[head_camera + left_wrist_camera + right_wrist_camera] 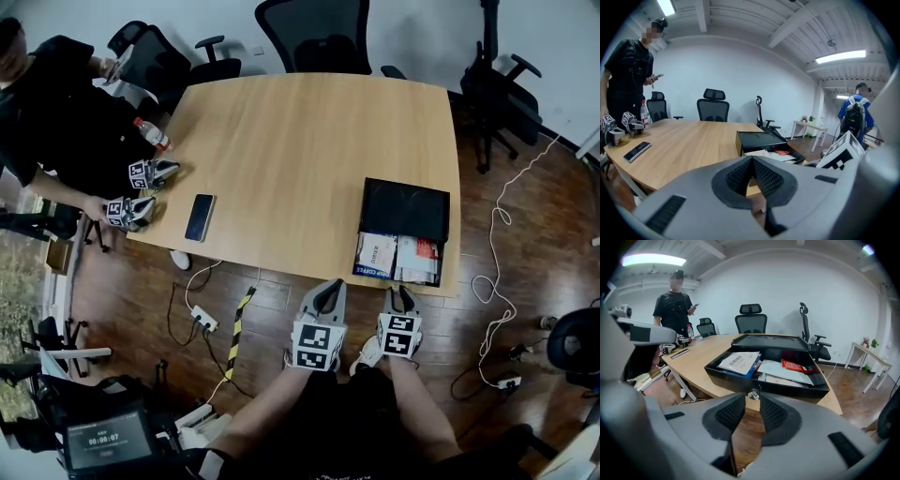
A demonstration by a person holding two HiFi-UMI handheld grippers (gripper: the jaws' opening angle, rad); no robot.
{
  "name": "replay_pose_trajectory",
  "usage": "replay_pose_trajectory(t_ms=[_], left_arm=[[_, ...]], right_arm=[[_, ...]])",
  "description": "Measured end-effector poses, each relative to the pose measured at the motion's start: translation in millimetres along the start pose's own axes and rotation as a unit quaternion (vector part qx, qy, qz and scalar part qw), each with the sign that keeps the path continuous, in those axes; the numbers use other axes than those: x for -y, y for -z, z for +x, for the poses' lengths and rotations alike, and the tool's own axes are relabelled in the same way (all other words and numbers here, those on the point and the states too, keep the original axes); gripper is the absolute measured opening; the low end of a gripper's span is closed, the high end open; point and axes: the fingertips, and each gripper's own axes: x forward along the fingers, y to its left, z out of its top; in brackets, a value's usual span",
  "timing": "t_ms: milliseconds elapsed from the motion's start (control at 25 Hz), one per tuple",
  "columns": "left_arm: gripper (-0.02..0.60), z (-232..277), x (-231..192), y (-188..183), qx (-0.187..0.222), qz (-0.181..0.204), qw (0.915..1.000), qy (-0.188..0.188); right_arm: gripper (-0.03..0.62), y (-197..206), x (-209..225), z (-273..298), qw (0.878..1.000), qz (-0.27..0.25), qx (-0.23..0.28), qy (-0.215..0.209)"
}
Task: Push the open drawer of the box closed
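Approach step: the open drawer (397,260) juts from the black box (405,210) at the worktop's (300,159) near edge, with the right gripper's (402,292) jaws narrowly apart and empty before its knob (753,393) and the left gripper's (328,287) jaws pinched together, so next comes a square inward push.

Table (309,150): light wood grain. Box (406,208) at its near right corner: black. Drawer (441,267): black, holding white, blue and red printed papers (379,255). Left gripper (328,292) and right gripper (401,298): grey, black ribbed pads (729,413), black-and-white square markers. Phone (199,217) near the left edge: black. Bottle (150,134): red cap. Floor (131,291): dark brown boards, with one yellow-and-black striped strip (238,323).
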Motion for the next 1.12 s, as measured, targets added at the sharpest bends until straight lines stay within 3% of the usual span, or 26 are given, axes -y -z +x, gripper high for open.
replay_pose_trajectory(t_ms=[320,1120], left_arm=[[-0.002,5,-4,-2,0.003,0.006,1.0,0.004],[-0.002,3,-9,-1,0.001,-0.009,1.0,0.0]], right_arm=[[0.081,-4,-3,12,1.0,0.014,-0.001,0.01],[0.078,-5,1,14,1.0,-0.008,-0.002,0.002]])
